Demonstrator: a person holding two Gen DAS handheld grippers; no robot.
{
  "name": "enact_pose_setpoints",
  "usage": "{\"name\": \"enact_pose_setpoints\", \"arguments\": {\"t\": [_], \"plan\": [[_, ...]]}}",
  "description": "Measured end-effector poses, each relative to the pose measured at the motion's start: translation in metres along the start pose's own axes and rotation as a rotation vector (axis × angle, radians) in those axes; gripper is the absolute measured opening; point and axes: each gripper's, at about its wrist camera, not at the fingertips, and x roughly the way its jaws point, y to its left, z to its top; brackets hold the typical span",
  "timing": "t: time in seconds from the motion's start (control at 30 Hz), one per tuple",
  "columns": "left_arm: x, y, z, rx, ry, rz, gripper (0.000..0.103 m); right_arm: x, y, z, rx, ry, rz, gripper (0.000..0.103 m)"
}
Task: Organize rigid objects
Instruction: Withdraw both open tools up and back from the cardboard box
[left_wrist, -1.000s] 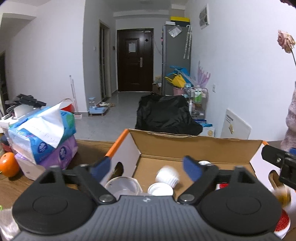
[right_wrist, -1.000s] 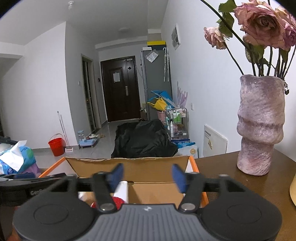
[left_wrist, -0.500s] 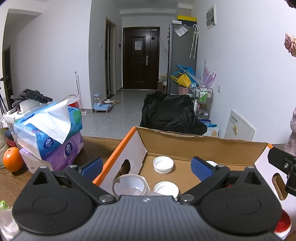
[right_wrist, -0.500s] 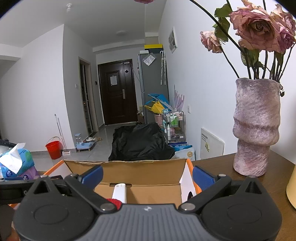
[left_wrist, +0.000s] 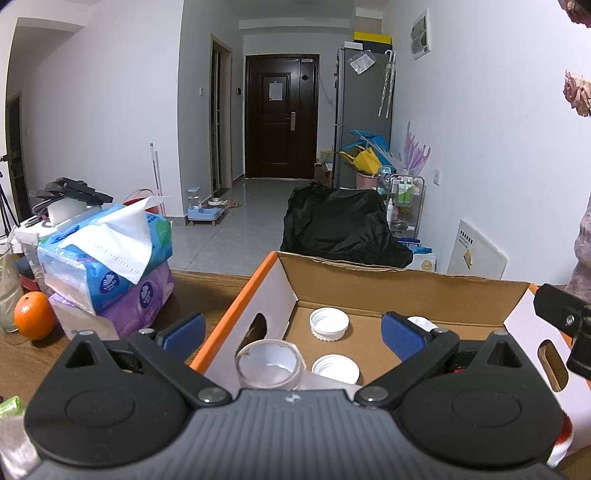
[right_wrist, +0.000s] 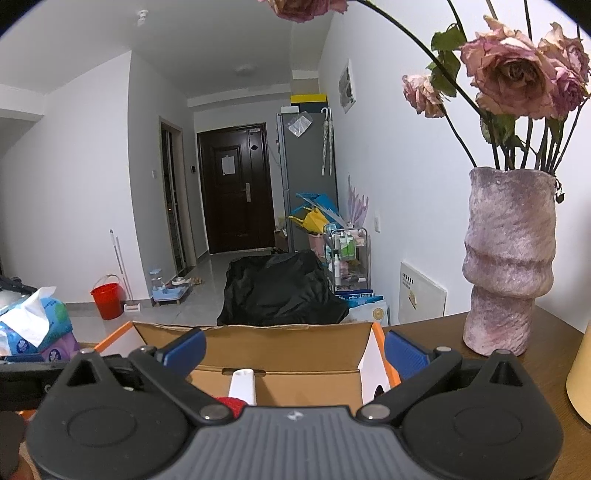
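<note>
An open cardboard box with an orange rim stands on the wooden table. On its floor lie two white screw caps, and a clear round jar sits near the front. My left gripper hovers over the box's near left corner, open and empty. In the right wrist view the same box holds a white tube beside something red. My right gripper is open above the box's right end, with nothing between its blue pads.
Stacked tissue packs and an orange sit left of the box. A tall pink vase with dried roses stands on the table to the right, with a pale yellow object at the right edge. Beyond the table lies the hallway floor.
Both grippers' jaws spread wider. A white cap that was blurred between the left fingers now lies on the box floor. The hands barely shifted.
</note>
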Motion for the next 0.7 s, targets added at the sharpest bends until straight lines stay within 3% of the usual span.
{"name": "enact_pose_setpoints", "arguments": {"t": [0.7], "plan": [[-0.058, 0.026, -0.026, 0.01, 0.004, 0.014, 0.103, -0.055, 0.007, -0.016, -0.036, 0.009, 0.032, 0.103]]}}
